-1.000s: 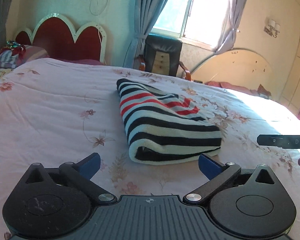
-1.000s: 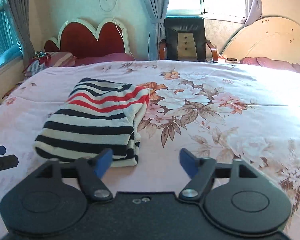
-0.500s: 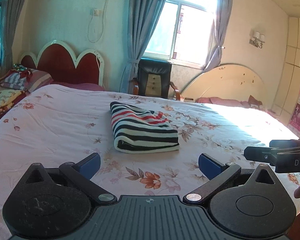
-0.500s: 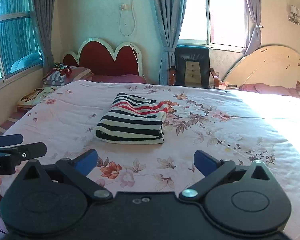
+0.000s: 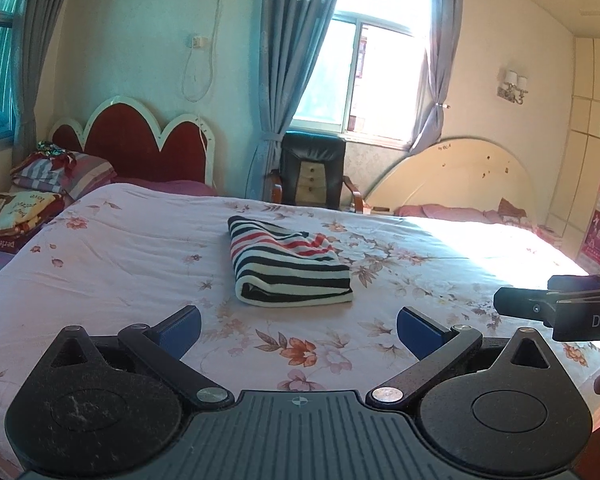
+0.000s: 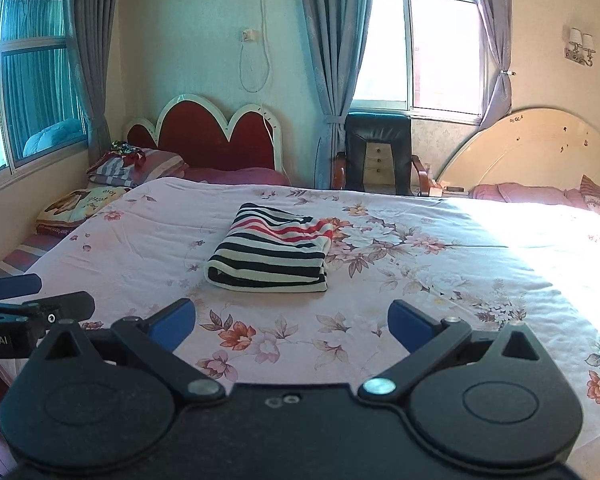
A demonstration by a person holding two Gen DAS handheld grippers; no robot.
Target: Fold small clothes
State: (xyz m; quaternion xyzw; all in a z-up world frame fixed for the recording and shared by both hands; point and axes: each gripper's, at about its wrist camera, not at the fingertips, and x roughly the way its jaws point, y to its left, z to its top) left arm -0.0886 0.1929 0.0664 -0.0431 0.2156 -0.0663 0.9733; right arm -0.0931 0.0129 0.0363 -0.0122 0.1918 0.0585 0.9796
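Observation:
A striped garment [image 5: 286,266], black, cream and red, lies folded into a thick rectangle in the middle of the floral bedspread [image 5: 120,264]. It also shows in the right wrist view [image 6: 272,254]. My left gripper [image 5: 299,330] is open and empty, held back from the garment near the bed's front edge. My right gripper [image 6: 292,326] is open and empty too, level with the left one. Each gripper shows at the edge of the other's view: the right one [image 5: 560,308] and the left one [image 6: 28,304].
A red heart-shaped headboard [image 6: 216,140] and pillows [image 6: 136,166] stand at the far left. A black chair [image 6: 378,154] stands under the window. A second bed with a cream headboard [image 6: 540,152] adjoins on the right. Folded blankets [image 5: 16,212] lie left of the bed.
Both grippers have pulled back and up from the folded garment, which now looks smaller and farther away. The garment itself has not moved.

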